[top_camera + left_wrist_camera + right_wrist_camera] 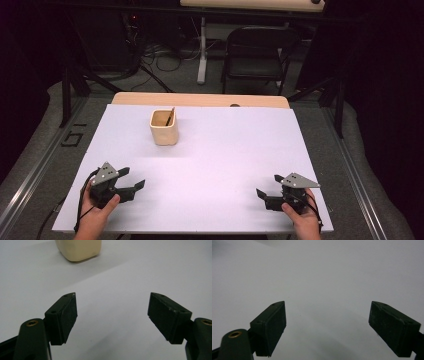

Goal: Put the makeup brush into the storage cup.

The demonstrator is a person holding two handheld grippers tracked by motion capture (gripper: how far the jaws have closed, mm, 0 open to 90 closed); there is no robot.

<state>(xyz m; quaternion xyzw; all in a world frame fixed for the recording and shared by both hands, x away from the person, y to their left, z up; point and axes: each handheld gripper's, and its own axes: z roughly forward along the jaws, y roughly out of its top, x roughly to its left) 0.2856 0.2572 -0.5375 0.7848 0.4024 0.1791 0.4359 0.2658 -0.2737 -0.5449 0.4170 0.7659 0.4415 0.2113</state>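
The cup [78, 249] is cut off above the left gripper [112, 312].

A black folding chair [256, 55] was seen on grey carpeted floor [175, 75] beyond the white tabletop [225, 150], amid dark surroundings.

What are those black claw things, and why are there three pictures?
A person sits at a white table and holds a squeeze tool, called a gripper, in each hand. The top picture looks down from above: the left gripper is at the left, the right gripper at the right. The other two pictures come from little cameras riding on each gripper, looking along its black jaws. Both pairs of jaws stand wide open and hold nothing. On the table stands a cream cup with a thin dark stick leaning inside it.
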